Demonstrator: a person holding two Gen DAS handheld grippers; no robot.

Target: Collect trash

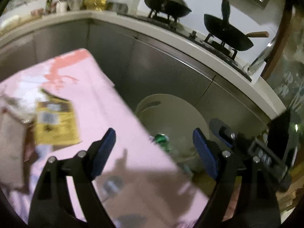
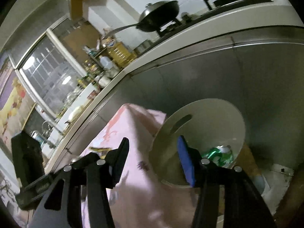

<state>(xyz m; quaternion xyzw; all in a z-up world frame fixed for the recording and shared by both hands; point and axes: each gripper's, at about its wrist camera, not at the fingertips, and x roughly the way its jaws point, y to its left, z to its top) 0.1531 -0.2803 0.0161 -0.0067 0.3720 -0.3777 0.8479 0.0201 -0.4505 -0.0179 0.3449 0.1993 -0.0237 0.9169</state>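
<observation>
Beside the pink-clothed table (image 1: pixel 106 102) sits a pale round bin (image 1: pixel 171 110), tucked against the steel cabinet fronts (image 1: pixel 161 70) under the counter, and that's where the action is. Left gripper (image 1: pixel 153 152) hangs above the table's edge, jaws spread wide with nothing between them, one blue pad (image 1: pixel 104 152) over the cloth, the other over the bin's mouth. Down inside the bin lies a green can (image 1: pixel 161 138), on its side, with some clear crumpled material near it that is too blurred to name.

On the tablecloth, well to the side of the left gripper, a yellow packet (image 1: pixel 55 123) lies flat, and a crumpled whitish wrapper (image 1: pixel 11 117) sits just beside it at the frame's edge; motion blur smears both.

Over on the right wrist view, the right gripper (image 2: pixel 152 159) is open too, empty, its fingers straddling the bin's near rim (image 2: pixel 190 112). That green can (image 2: pixel 218 153) shows clearly past the blue pad (image 2: pixel 186 161), resting at the bottom of the bin. The bin wall has a slot handle cut in it.

Up on the counter, a lidded wok (image 1: pixel 167 1) and a second dark wok (image 1: pixel 228 30) with a wooden handle sit on the stove burners.
</observation>
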